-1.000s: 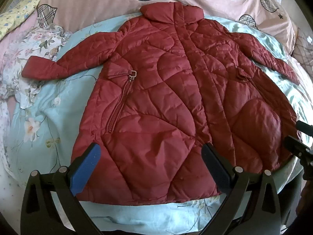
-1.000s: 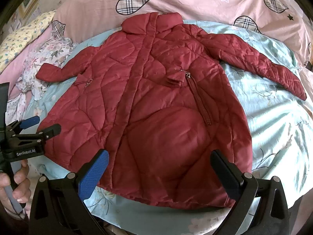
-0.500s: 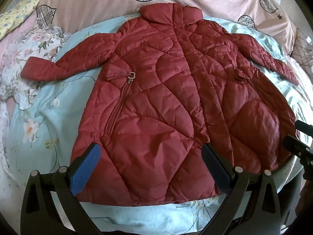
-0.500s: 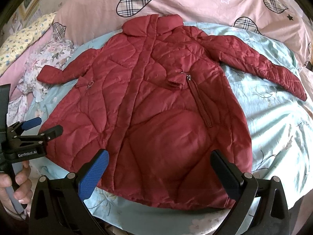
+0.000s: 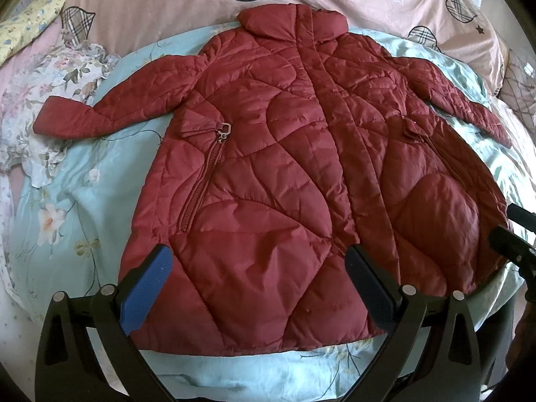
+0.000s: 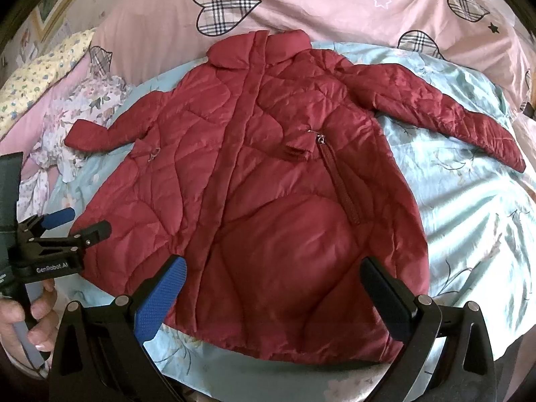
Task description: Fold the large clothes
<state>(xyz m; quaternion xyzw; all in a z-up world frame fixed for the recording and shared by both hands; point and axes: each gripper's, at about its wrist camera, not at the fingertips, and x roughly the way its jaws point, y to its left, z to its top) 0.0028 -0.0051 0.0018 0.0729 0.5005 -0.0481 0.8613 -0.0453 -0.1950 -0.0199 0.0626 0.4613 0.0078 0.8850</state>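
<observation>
A dark red quilted coat [image 5: 284, 167] [image 6: 268, 184] lies flat and front-up on the bed, collar at the far end, both sleeves spread out to the sides, hem nearest me. My left gripper [image 5: 258, 278] hovers open above the hem's left half, nothing between its fingers. Over the hem's right half my right gripper [image 6: 273, 288] is open and holds nothing. In the right wrist view the left gripper [image 6: 67, 231] shows at the left edge, held by a hand [image 6: 23, 321]. At the right edge of the left wrist view, the right gripper's fingertips [image 5: 516, 234] show.
A light blue floral sheet [image 5: 67, 207] [image 6: 469, 207] lies under the coat. A pink quilt with plaid hearts [image 5: 167, 3] [image 6: 335, 0] lies behind the collar. A floral cloth [image 5: 43, 87] is bunched under the left sleeve's cuff. A yellow floral pillow [image 6: 43, 73] sits far left.
Both grippers have drifted slightly back and up, so the coat sits a little farther away in both views. The coat itself has not moved. Both grippers stay open.
</observation>
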